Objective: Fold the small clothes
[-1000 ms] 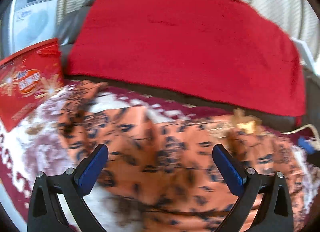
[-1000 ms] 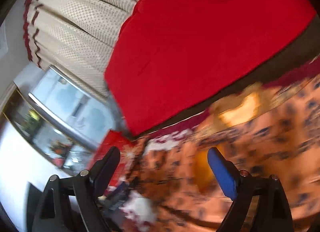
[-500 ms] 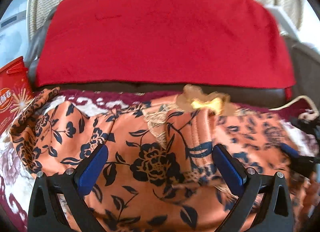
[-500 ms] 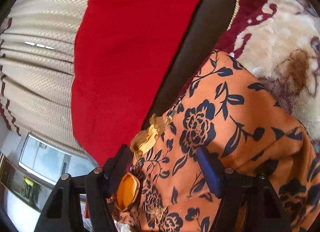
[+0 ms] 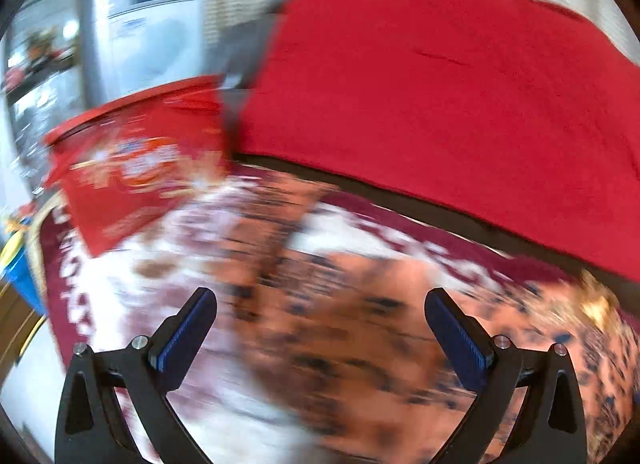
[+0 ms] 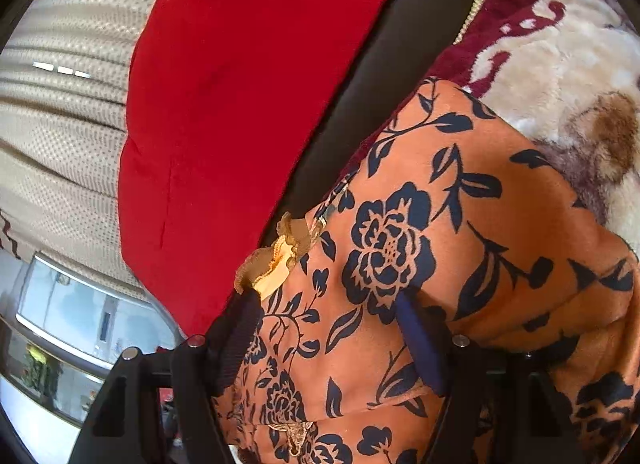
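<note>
Here, garment [image 6: 400, 223] between right claw [image 6: 328, 340] fingers.

- A red blanket [image 5: 440, 95] drapes over a dark sofa back [image 6: 384, 75].
- A maroon-and-cream patterned rug [image 6: 560, 47] covers the seat.
- A red printed bag [image 5: 132, 175] stands at the left.
- Beige curtains [image 6: 68, 135] hang behind.

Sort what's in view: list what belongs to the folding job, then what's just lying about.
Job:
- floral garment
- right gripper, garment between its fingers
- left gripper, open over the garment

Lying about:
- red blanket
- red bag
- patterned rug
- curtain
</note>
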The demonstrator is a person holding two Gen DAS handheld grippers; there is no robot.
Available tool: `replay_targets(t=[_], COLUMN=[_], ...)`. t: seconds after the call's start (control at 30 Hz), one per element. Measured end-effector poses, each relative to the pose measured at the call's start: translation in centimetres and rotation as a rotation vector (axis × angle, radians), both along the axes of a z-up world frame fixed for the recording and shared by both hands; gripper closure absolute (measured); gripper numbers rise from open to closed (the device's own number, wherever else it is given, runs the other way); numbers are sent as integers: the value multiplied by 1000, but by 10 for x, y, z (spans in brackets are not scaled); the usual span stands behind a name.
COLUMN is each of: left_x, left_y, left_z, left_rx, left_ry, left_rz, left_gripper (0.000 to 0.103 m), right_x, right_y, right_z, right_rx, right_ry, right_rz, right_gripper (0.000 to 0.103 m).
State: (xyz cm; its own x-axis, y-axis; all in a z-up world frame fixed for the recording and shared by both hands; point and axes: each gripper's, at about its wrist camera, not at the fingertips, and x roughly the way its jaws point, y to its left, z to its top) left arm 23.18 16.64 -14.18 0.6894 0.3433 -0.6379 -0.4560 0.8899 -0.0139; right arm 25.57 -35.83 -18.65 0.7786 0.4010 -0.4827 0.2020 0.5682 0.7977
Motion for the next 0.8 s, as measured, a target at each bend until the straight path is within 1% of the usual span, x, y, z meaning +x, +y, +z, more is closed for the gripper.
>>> replay_targets(t=[0.07,0.1,0.13,0.23,0.27,0.3,0.33,0.4,0.47,0.5,0.53,0.57,0.6,0.67,0.73,0.8], left_x=[-8,-18,-20,-46,-54,-58,-62,-63,-56,-46,-37,-27,-11,15,46,77], left_y=[38,68,86,146,163,172,180,187,183,176,167,158,145,131,121,110], left_z=[0,-2,-4,-15,-22,-27,-30,-38,-38,-34,-30,-24,-16,-3,3,1], left_rx=[-45,-90,-119,-231,-279,-317,-363,-429,-452,-464,-464,-447,-399,-325,-265,-227], left_ry=[-16,-29,-39,-82,-95,-106,-123,-155,-163,-167,-168,-163,-134,-66,50,195], left_rz=[72,123,154,268,304,323,332,319,290,253,229,204,178,161,149,120], left_gripper=[0,0,0,0,0,0,0,0,0,0,0,0,0,0,0,0], right_x=[5,4,3,1,0,-1,-3,-3,-3,-2,-2,-2,-2,-1,0,2], right_y=[10,10,11,10,9,8,5,5,6,7,8,9,9,9,7,4], right_z=[-4,-4,-5,-6,-6,-7,-8,-8,-7,-7,-7,-7,-7,-7,-7,-7], right_rx=[-26,-33,-40,-28,-21,-14,-7,-9,-20,-26,-31,-35,-38,-34,-20,-5], right_ry=[1,0,-3,-12,-14,-16,-19,-18,-15,-14,-13,-12,-12,-10,-6,4], right_rz=[-1,0,-1,-5,-5,-8,-10,-14,-18,-20,-21,-21,-20,-20,-22,-21], right_gripper=[30,29,29,29,29,29,29,29,29,29,29,29,29,29,29,29])
